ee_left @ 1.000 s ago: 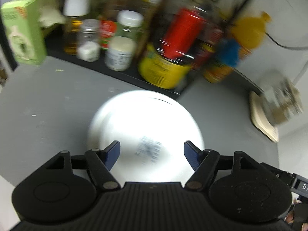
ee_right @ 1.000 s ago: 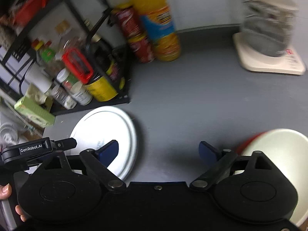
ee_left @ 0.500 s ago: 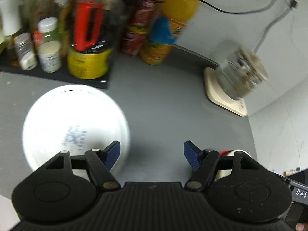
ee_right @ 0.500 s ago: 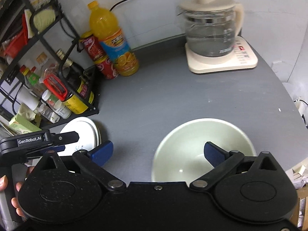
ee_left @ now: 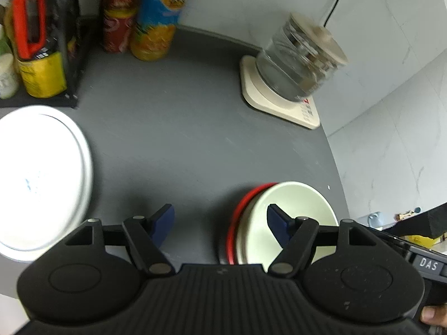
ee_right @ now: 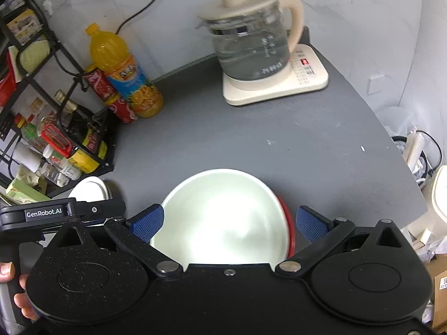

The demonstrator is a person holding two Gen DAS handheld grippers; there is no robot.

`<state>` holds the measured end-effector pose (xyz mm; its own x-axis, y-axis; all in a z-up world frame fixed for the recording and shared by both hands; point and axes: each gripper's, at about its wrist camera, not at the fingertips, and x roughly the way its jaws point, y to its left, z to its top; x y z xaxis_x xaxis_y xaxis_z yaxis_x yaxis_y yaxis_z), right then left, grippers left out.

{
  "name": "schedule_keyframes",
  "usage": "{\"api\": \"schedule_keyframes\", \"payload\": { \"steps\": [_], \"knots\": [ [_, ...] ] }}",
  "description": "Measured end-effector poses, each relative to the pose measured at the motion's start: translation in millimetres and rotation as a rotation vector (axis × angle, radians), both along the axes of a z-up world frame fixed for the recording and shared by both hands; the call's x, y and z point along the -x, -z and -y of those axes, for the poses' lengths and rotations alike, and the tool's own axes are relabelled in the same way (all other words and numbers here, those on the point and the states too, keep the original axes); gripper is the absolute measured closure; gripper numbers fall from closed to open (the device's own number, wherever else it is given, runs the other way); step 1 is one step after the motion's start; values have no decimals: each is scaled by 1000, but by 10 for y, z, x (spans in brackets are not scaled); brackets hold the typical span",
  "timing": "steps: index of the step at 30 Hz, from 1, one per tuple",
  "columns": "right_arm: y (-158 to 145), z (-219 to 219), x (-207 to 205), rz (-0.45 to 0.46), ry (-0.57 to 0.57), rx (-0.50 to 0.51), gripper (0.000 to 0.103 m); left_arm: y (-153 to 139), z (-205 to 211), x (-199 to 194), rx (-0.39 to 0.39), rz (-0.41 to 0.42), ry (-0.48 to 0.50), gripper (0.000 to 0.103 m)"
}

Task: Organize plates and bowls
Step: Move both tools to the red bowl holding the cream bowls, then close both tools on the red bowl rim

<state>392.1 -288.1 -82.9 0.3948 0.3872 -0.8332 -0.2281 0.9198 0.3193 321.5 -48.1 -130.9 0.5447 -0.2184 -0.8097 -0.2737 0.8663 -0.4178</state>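
A pale green bowl (ee_right: 223,217) sits nested in a red bowl (ee_right: 289,229) near the table's front edge; the same pale green bowl (ee_left: 290,215) and red bowl (ee_left: 240,212) appear in the left wrist view. My right gripper (ee_right: 227,223) is open and straddles the pale bowl, one pad on each side, not touching it. My left gripper (ee_left: 220,219) is open over bare table, with its right fingertip (ee_left: 275,220) above the bowls' left rim. A white plate (ee_left: 42,178) lies to its left, and that white plate (ee_right: 89,189) also peeks out behind the left gripper's body.
A glass kettle (ee_right: 251,47) on a cream base (ee_right: 279,89) stands at the back right. An orange juice bottle (ee_right: 123,72) and red cans (ee_right: 109,97) stand at the back. A black rack (ee_right: 56,128) of jars and bottles lines the left. The table edge (ee_right: 402,178) curves close on the right.
Both grippers have swung right. The plate slid to the left of the left wrist view and the bowls entered it. The right gripper now straddles the pale bowl, centred.
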Motion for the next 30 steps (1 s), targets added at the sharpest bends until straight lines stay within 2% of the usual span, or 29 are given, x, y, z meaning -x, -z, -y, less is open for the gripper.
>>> {"api": "schedule_keyframes", "payload": {
  "steps": [4,9,12,18,25,28,30],
  "knots": [
    [124,116,-31,-29,13,1,5,93,122,-78,2,-28,9,32],
    [316,250,-81,-98,29,-6,20,237,250,-125,10,-64,21,34],
    [419,310,-105,-139,39,-9,25,348,282,-121,28,-92,11,38],
    [596,370,-132,-215,39,-27,35,511,323,-121,42,-133,-14,48],
    [752,356,-166,-267,10,-23,47,687,354,-111,66,-181,-46,69],
    [816,318,-199,-281,-14,-14,53,735,355,-99,85,-185,-64,74],
    [860,298,-232,-291,-33,-10,64,746,372,-100,87,-183,-71,76]
  ]
}}
